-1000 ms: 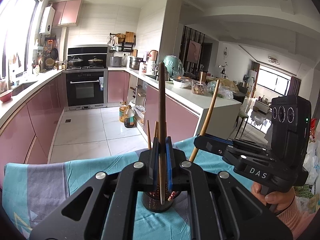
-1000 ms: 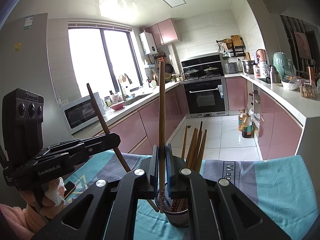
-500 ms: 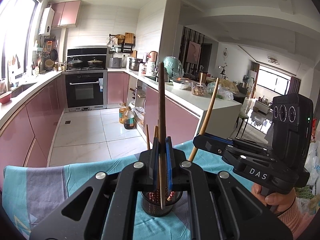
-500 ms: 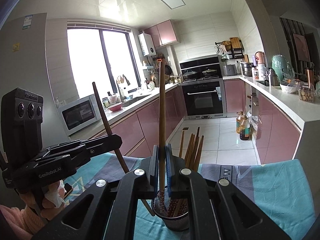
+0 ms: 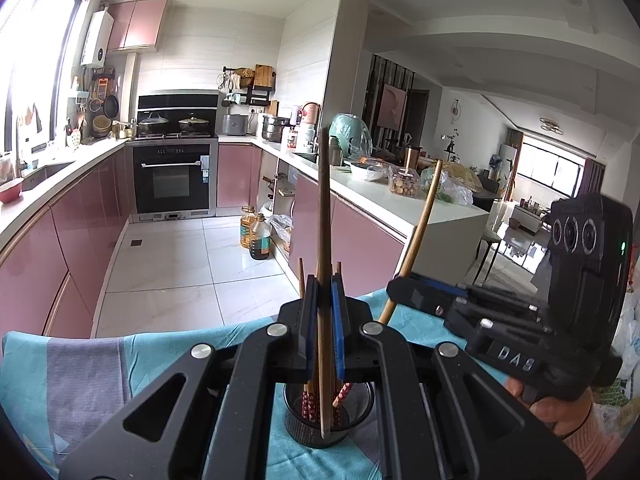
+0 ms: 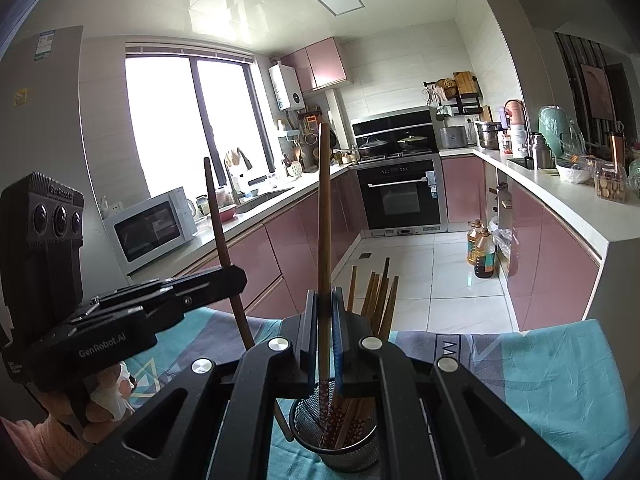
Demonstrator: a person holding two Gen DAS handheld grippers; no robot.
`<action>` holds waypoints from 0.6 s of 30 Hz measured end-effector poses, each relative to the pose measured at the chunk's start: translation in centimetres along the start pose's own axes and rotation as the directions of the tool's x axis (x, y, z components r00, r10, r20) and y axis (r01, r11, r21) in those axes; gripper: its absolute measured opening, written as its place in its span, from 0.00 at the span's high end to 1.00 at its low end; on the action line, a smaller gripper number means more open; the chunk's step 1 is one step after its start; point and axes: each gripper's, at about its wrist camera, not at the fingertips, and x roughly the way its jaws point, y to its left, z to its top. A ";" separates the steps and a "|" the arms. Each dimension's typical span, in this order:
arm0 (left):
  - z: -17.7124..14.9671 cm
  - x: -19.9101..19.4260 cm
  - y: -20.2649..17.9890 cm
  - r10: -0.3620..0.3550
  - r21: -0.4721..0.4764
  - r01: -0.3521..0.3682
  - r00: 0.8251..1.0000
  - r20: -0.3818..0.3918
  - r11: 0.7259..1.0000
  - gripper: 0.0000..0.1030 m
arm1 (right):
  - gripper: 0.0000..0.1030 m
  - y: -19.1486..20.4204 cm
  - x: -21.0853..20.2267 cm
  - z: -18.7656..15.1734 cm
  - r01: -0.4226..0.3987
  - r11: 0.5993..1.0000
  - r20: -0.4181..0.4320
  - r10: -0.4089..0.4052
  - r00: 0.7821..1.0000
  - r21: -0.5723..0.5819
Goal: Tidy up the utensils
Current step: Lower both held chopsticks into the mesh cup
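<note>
Pink kitchen behind, blue cloth [image 6: 560,376] on surface. Left tool [image 5: 324,320] & right tool [image 6: 323,332] each grip one chopstick, tips down in the mesh cup [image 6: 344,448]. Other sticks [image 6: 376,300] crowd it. A tilted stick may hit those or tip the cup.

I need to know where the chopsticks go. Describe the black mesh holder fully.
The black wire-mesh cylindrical holder stands upright, open-topped, on the teal patterned cloth. Several wooden chopsticks lean inside, some with red patterned ends down. The chopstick in the right gripper reaches into it; the gripper bodies hide its near rim.
</note>
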 end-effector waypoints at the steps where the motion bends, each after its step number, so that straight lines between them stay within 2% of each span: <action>1: 0.3 0.0 0.2 -0.002 -0.001 0.002 1.000 0.003 1.000 0.93 | 0.94 0.0 0.1 -0.1 0.001 1.000 -0.004 -0.001 1.000 0.002; 9: 0.8 -1.1 0.1 -0.001 0.005 0.001 1.000 0.020 1.000 0.93 | 0.94 -0.4 0.8 -0.2 0.012 1.000 -0.020 -0.012 1.000 0.020; 18: -1.1 0.6 0.0 -0.004 0.037 0.007 0.996 -0.090 0.999 0.93 | 0.94 -1.2 2.5 -1.4 0.009 0.999 -0.081 -0.006 0.997 0.034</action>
